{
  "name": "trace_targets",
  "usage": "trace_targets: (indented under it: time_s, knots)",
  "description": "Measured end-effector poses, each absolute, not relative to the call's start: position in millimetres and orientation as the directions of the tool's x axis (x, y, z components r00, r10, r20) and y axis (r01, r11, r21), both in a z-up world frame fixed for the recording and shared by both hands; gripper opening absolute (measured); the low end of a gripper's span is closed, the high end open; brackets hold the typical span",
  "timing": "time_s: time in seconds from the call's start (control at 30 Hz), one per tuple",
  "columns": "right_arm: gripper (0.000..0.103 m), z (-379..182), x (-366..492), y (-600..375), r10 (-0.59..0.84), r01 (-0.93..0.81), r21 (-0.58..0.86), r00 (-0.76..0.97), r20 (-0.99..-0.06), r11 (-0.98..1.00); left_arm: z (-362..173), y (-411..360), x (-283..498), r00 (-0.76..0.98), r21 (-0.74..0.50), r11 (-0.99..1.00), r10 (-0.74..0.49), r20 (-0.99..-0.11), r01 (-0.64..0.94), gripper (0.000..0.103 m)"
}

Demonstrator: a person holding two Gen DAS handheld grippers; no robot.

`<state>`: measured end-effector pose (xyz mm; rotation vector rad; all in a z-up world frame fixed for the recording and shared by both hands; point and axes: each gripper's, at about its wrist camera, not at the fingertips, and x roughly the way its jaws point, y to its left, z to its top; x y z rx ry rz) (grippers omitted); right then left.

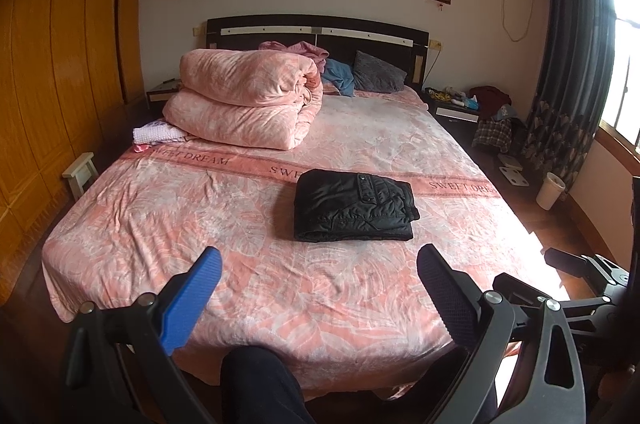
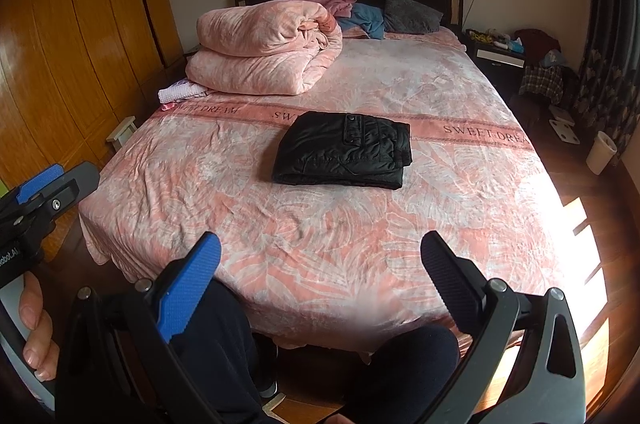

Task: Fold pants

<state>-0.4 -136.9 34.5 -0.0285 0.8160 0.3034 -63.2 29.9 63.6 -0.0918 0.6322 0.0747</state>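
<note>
Dark-trousered knees [image 1: 256, 380] fill the bottom of the left wrist view, at 6 o'clock, below the left gripper [image 1: 318, 280], whose blue and black fingers stand wide apart and hold nothing. Beyond them, at 12 o'clock from the fingertips, the black pants [image 1: 354, 206] lie folded into a compact rectangle on the pink bedspread [image 1: 200, 224], touching its lettered band. A rolled pink quilt [image 1: 248, 100] sits at 11 o'clock, near the dark headboard [image 1: 316, 30].

From the right wrist view, the right gripper [image 2: 320, 252] is likewise spread wide and empty above the foot of the bed. The folded pants rest at 12 o'clock, mid-bed, well apart from both tools. At 9 o'clock the left gripper shows at the frame edge, a hand [image 2: 36, 328] on its grip.
</note>
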Motion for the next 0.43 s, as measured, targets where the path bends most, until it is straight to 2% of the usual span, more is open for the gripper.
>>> trace_targets:
  time_s: [0.43]
  knots:
    - [0.1,29.0,3.3,-137.9,0.246,-0.266,0.089,0.646,-0.723,0.96,61.0,37.2,-60.9,0.791,-0.078,0.992,0.031,-0.611,-0.099,0.099]
